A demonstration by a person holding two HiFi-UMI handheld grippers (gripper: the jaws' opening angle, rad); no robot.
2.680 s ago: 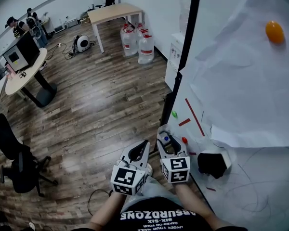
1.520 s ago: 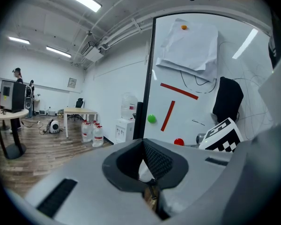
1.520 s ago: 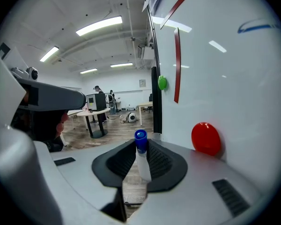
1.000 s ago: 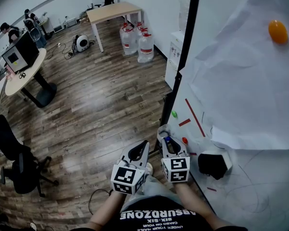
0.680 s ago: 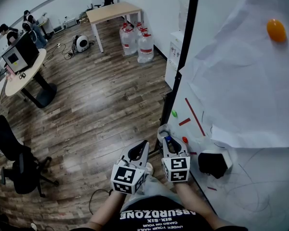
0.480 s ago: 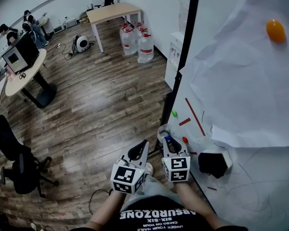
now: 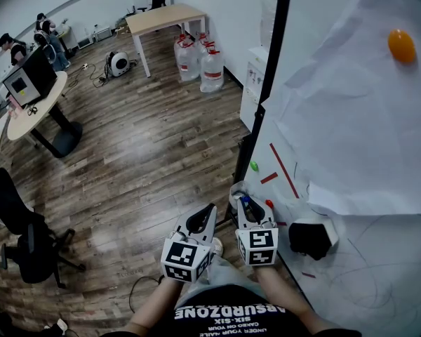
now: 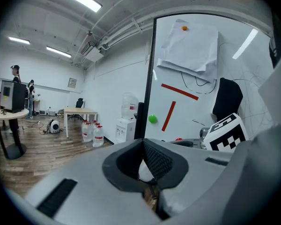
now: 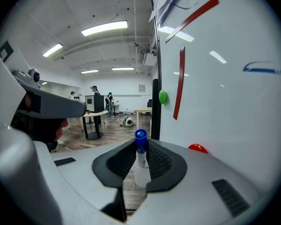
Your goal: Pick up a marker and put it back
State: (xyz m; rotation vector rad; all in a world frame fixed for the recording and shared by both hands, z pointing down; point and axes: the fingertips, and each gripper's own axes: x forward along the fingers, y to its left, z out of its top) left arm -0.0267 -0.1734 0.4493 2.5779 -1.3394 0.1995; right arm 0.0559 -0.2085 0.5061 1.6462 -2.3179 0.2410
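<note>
A white marker with a blue cap stands upright between the pads of my right gripper, which is shut on it. In the head view the marker and right gripper sit close to the lower left edge of the whiteboard. My left gripper hangs just left of the right one, over the wooden floor. Its jaws are together with nothing between them.
On the whiteboard are a red magnet, a green magnet, red strips, a black eraser, paper sheets and an orange magnet. Water bottles, a table, a round desk and a black chair stand on the floor.
</note>
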